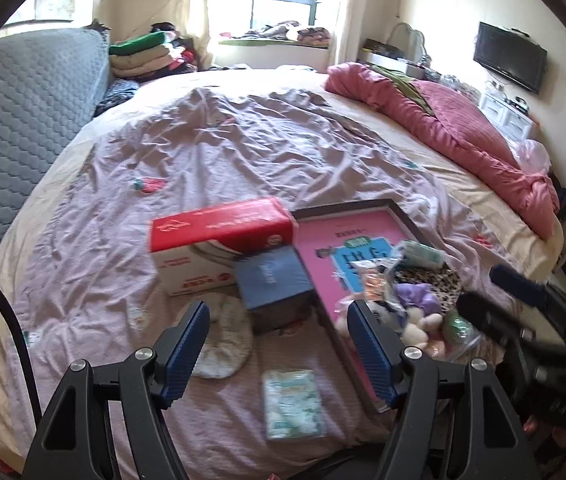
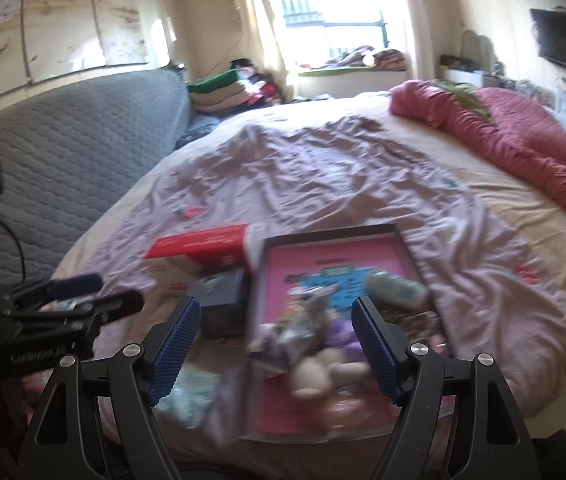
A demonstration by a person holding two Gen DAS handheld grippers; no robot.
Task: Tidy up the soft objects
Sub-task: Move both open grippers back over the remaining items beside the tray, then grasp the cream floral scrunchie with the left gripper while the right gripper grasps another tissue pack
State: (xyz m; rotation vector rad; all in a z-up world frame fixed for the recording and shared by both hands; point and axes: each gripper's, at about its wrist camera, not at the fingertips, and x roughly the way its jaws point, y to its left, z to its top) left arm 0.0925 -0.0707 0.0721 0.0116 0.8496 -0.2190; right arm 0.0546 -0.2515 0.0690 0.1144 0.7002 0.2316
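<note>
A pile of soft items lies on a pink framed picture (image 1: 335, 248) on the bed: a cream plush toy (image 2: 315, 372), a purple plush (image 1: 417, 296), a leopard-print cloth (image 1: 439, 278) and a small pale roll (image 2: 397, 286). A round patterned cloth (image 1: 223, 340) and a small wipes packet (image 1: 293, 408) rest on the sheet nearby. My left gripper (image 1: 279, 312) hovers open above the sheet, nothing between its blue pads. My right gripper (image 2: 277, 308) hangs open over the plush pile, holding nothing. Each gripper shows at the edge of the other's view, the right gripper (image 1: 499, 300) and the left gripper (image 2: 95, 292).
A red and white box (image 1: 219, 240) and a dark blue box (image 1: 273, 280) stand left of the frame. A rumpled lilac sheet (image 1: 223, 152) covers the bed. A pink quilt (image 1: 463, 128) lies along the right side, a grey padded headboard (image 1: 23, 120) on the left.
</note>
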